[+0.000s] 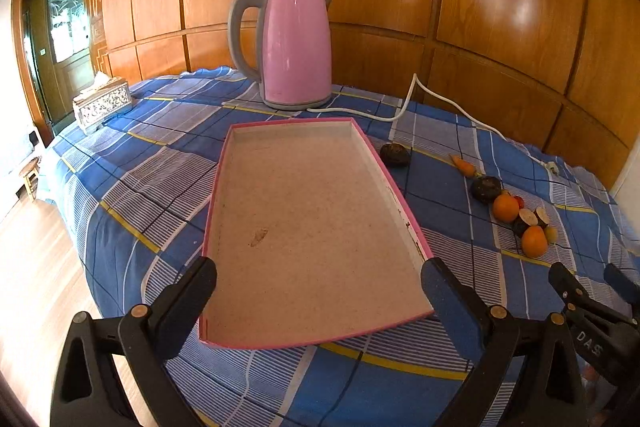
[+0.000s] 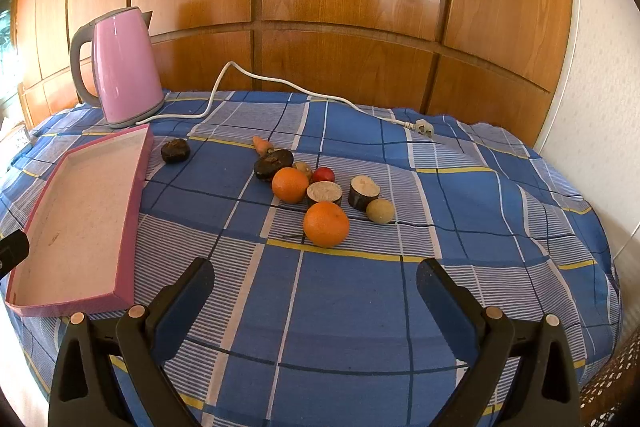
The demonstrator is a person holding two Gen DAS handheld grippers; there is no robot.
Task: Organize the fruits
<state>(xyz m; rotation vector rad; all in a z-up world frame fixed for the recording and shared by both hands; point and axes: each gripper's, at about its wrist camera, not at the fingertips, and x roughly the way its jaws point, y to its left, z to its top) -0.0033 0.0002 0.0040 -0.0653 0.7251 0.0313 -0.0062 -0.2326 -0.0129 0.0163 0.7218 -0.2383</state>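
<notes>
While both sets of jaws stand spread wide and grasp nothing, the fruits lie loose on the desk, none in the tray.

Left gripper (image 1: 319, 277): low over the near end of the pink tray (image 1: 412, 227), one finger at each long side; whether they touch the rim cannot be told.

Right gripper (image 2: 315, 277): above bare blue plaid tablecloth (image 2: 460, 267), near side of the fruit group, apart from it.

Pink tray: shallow, rectangular, pale speckled floor, nothing in it. It sits left of the fruits.

Fruit group, right of the tray:
- near orange (image 2: 326, 223), closest to the right gripper;
- far orange (image 2: 290, 184), touching a dark round piece (image 2: 273, 163) behind it;
- two cut dark-skinned pieces with pale faces (image 2: 324, 192), (image 2: 363, 191), side by side;
- small tan ball (image 2: 380, 211), just beside the right cut piece;
- small red fruit (image 2: 323, 174), far side of the cut pieces;
- small carrot (image 2: 262, 144), farthest of the group;
- lone dark fruit (image 2: 175, 150), just beside the tray's far right corner.

Other items: pink kettle (image 1: 294, 45) beyond the tray's far end; white cord (image 2: 280, 87) trailing right to an unplugged plug; patterned tissue box (image 1: 103, 103), far left.
</notes>
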